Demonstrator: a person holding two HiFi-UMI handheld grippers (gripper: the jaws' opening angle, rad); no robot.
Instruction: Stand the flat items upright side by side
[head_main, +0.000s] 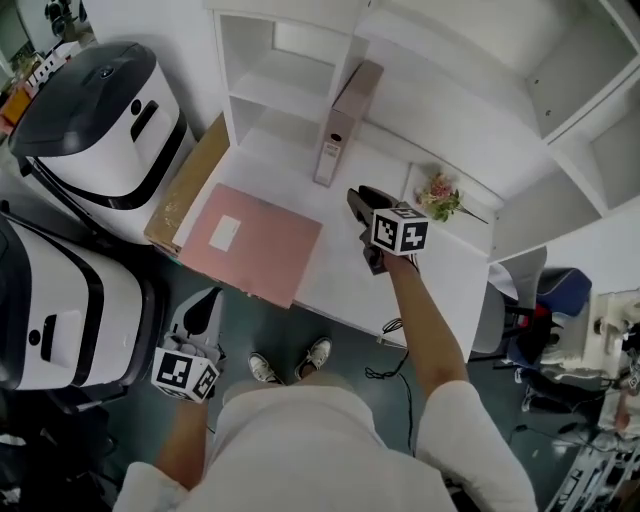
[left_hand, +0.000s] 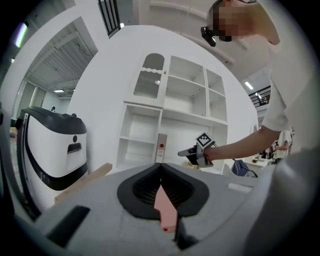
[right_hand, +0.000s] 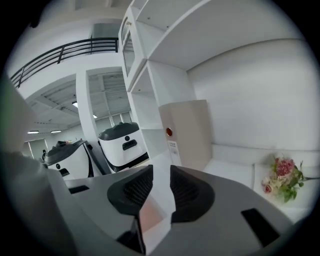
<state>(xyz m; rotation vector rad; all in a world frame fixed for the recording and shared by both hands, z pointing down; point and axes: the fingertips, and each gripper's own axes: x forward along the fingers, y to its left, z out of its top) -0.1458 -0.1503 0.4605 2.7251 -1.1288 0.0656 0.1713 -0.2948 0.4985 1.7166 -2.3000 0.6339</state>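
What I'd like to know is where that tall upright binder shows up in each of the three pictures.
Head view: binder stands top centre, on the desk.
Left gripper view: binder small, dead centre.
Right gripper view: binder large, centre.
Shared landmark: white-and-black machine, left of the binder in all three.

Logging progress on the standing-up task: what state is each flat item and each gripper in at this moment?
binder: standing upright on the desk.
pink folder: lying flat at the desk's front edge.
brown board: lying down along the desk's left edge, not upright.
left gripper: shut, empty, off the desk.
right gripper: jaws slightly apart, empty, over the desk near the binder.
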